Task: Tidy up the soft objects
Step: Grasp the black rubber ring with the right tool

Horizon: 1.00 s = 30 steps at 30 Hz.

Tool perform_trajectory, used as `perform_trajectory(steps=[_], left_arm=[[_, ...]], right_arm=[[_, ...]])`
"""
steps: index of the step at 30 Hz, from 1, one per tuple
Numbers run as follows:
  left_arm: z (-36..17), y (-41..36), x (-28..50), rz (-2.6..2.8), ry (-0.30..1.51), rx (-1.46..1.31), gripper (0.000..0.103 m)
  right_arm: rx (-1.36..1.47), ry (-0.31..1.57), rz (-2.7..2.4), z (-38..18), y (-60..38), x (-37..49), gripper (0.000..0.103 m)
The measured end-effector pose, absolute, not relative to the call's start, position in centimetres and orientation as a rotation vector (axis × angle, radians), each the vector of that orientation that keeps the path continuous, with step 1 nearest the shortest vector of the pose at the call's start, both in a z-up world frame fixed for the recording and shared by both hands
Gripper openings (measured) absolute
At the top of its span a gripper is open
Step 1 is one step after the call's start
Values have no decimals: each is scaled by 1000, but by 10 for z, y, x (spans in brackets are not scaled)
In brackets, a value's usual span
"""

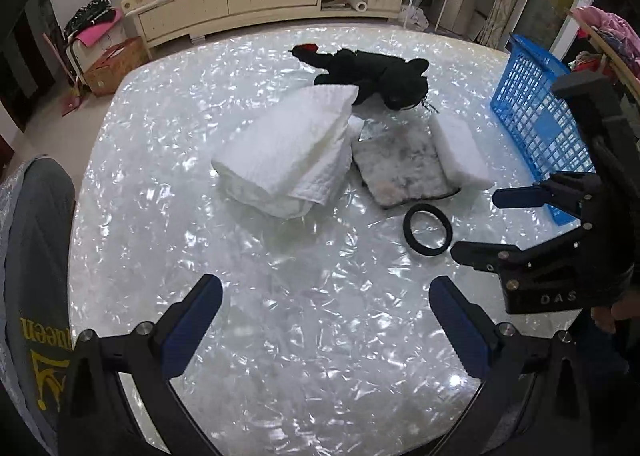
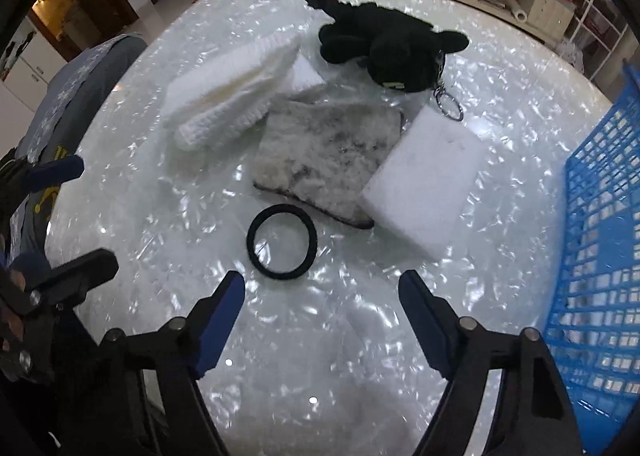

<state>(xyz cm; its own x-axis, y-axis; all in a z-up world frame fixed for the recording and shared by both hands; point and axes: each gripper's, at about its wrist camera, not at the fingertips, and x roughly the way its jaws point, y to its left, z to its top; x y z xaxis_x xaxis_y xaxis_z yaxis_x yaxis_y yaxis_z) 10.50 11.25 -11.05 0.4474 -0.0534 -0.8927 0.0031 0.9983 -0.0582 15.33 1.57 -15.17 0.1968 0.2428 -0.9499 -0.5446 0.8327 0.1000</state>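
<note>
On the shiny white table (image 1: 280, 336) lie a folded white towel (image 1: 284, 152), a grey furry pouch (image 1: 400, 164), a white foam block (image 1: 460, 152), a black plush toy (image 1: 372, 72) with a keyring, and a black hair band (image 1: 427, 230). The same things show in the right wrist view: towel (image 2: 228, 92), pouch (image 2: 324, 160), foam block (image 2: 424, 184), plush (image 2: 384, 44), hair band (image 2: 282, 242). A blue basket (image 1: 536, 116) stands at the right (image 2: 600, 256). My left gripper (image 1: 326, 296) is open and empty. My right gripper (image 2: 322, 292) is open and empty, just short of the hair band; it also shows in the left wrist view (image 1: 476, 224).
A chair with a grey patterned cover (image 1: 36, 256) stands at the table's left edge. A long cream cabinet (image 1: 256, 4) full of clutter runs behind the table. A cardboard box (image 1: 112, 64) sits on the floor at the far left.
</note>
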Motion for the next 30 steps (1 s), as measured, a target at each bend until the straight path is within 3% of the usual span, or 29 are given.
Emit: perform_trajectory(steps=[10,12,18,30], left_arm=[[-125,121,118,-57,1124,-70,103],[-127,122,119,-54,1124,-72,103],[-128,126,120,-53,1120,-84,103],[-106,129,112,-67,1072,-84,103]], right_arm=[[-330,1285,551,-169,40,169,52],[-358,1271,542,-170,49,171,35],[-411,1241,576,-170,71,166,7],[-350,1243,601,-152,51,156,4]])
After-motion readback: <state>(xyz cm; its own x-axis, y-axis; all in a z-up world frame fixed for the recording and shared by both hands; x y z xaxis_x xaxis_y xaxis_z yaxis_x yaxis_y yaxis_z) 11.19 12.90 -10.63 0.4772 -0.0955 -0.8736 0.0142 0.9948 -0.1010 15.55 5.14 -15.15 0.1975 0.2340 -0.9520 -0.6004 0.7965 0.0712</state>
